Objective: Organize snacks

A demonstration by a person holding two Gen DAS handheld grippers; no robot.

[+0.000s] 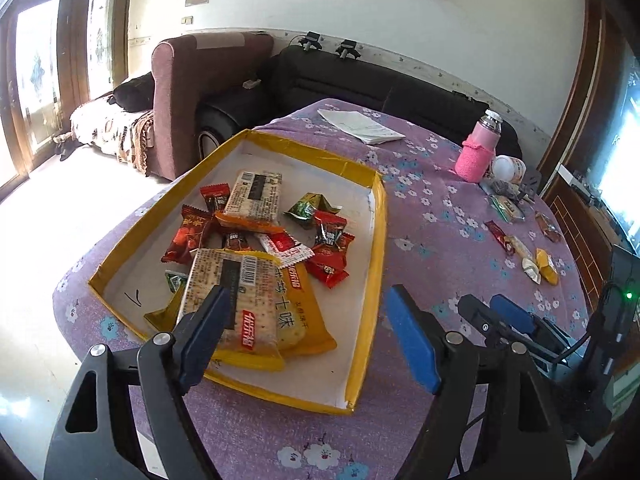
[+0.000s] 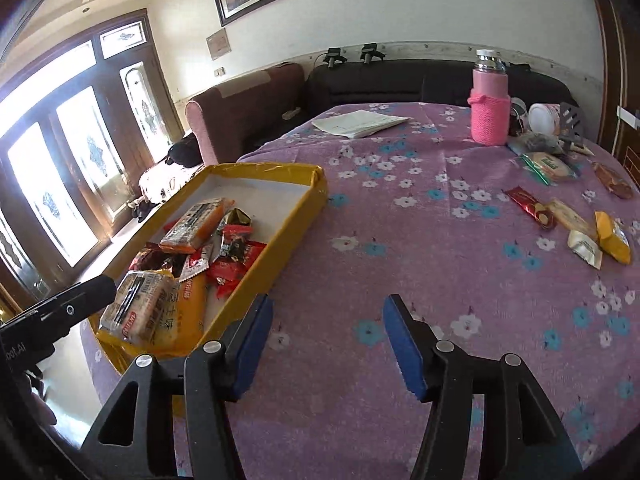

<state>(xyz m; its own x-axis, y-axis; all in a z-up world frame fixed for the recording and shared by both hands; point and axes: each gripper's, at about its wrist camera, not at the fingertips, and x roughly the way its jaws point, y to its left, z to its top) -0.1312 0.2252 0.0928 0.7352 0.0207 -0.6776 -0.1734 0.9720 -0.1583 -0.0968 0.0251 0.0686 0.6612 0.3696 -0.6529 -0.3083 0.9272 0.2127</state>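
A yellow-rimmed tray (image 1: 380,240) (image 2: 280,240) holds cracker packs (image 1: 236,304) and several red and green candies (image 1: 328,256). My left gripper (image 1: 310,300) hangs open over the tray's near end, above the cracker packs, with nothing gripped. My right gripper (image 2: 328,306) is open and empty over the purple flowered tablecloth (image 2: 400,260), just right of the tray; it also shows in the left wrist view as the right gripper (image 1: 482,306). Loose snacks lie at the table's right: a red stick (image 2: 528,204), a yellow pack (image 2: 612,240), a silver pack (image 2: 584,248) and a green cracker pack (image 2: 548,166).
A pink-sleeved bottle (image 2: 490,108) and a white cup (image 2: 544,116) stand at the back right. Folded papers (image 2: 360,122) lie at the far edge. Sofas (image 1: 360,80) stand beyond the table, glass doors to the left. The table drops off close behind the tray's left side.
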